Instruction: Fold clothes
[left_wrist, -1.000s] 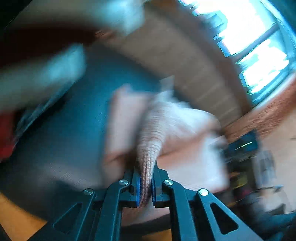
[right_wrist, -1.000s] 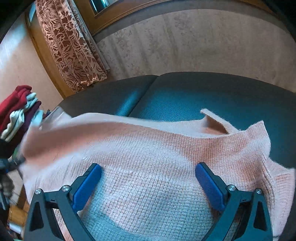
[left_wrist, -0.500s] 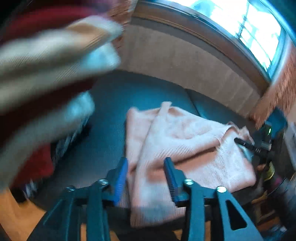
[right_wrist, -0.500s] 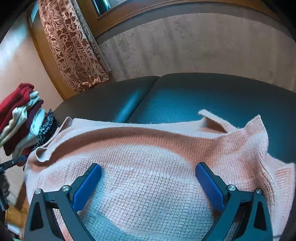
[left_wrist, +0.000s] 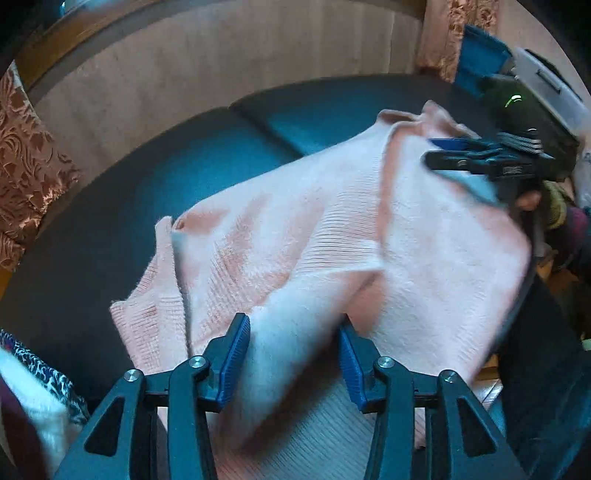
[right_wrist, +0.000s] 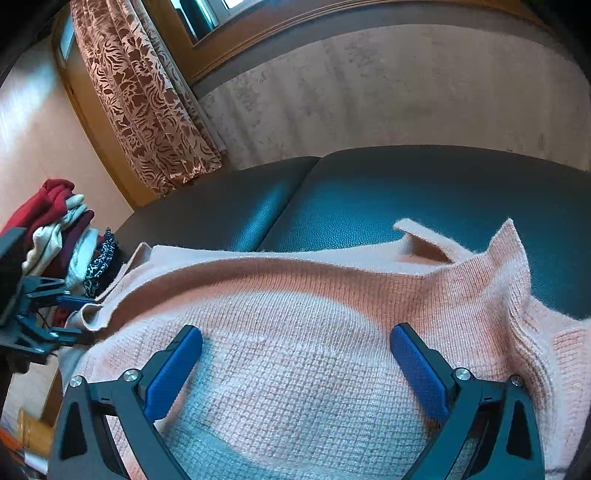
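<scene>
A pink knitted sweater (left_wrist: 314, 229) lies partly folded on a dark teal padded couch (left_wrist: 184, 177). My left gripper (left_wrist: 295, 350) hangs over the sweater's near edge. Its jaws are closing, with a raised, blurred fold of the knit between the blue pads (left_wrist: 236, 354). In the right wrist view the sweater (right_wrist: 295, 295) fills the lower half of the picture. My right gripper (right_wrist: 295, 354) stands wide open just above it, with nothing pinched. Each gripper shows in the other's view: the right gripper (left_wrist: 439, 153) at the sweater's far right, the left gripper (right_wrist: 83, 317) at its left edge.
A stack of folded clothes (right_wrist: 59, 229), red, white and maroon, sits at the left end of the couch (right_wrist: 369, 192). A patterned curtain (right_wrist: 147, 92) and a pale wall stand behind it. A person's hand (left_wrist: 528, 199) holds the right gripper.
My left gripper let go of the sweater fold it was pinching and opened. It then swung and rolled round over the sweater's near edge. The sweater's lifted side has settled flat. The right gripper stayed put.
</scene>
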